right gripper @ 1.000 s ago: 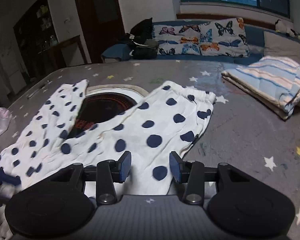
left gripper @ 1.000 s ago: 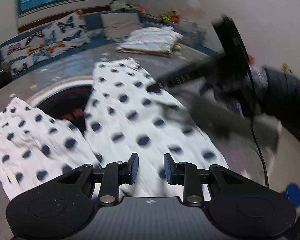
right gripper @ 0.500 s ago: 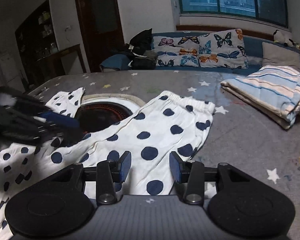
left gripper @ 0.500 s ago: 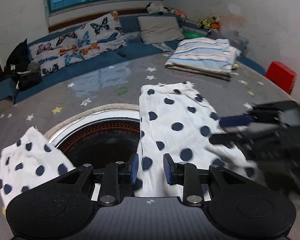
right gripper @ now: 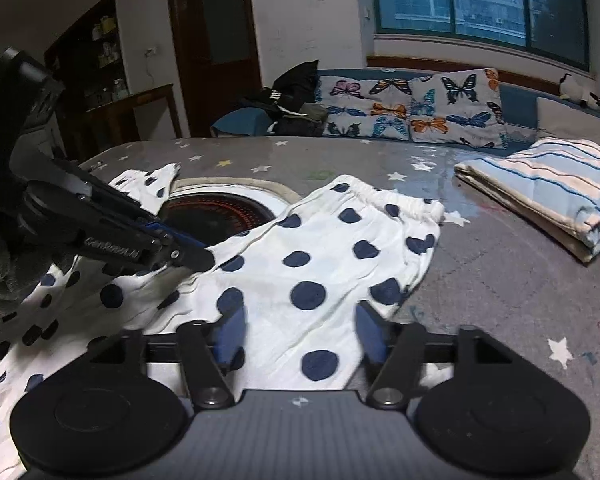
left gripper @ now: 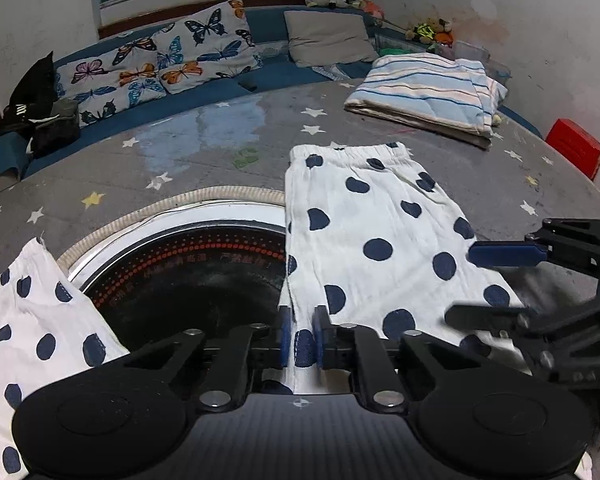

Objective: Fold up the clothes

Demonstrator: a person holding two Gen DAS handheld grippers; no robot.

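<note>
Polka-dot pants (left gripper: 364,240) are spread on the grey star-print tabletop (left gripper: 204,152), partly draped over a round black burner (left gripper: 188,276) sunk into it. Left tool (left gripper: 300,334) is clenched on the inner edge of one leg, fabric pinched right between its blue pads (left gripper: 285,336). Right tool (right gripper: 298,336) sits just above the same leg with its fingers spread wide, grabbing nothing. Striped folded blanket (right gripper: 548,192) lies well off to its right, ahead
</note>
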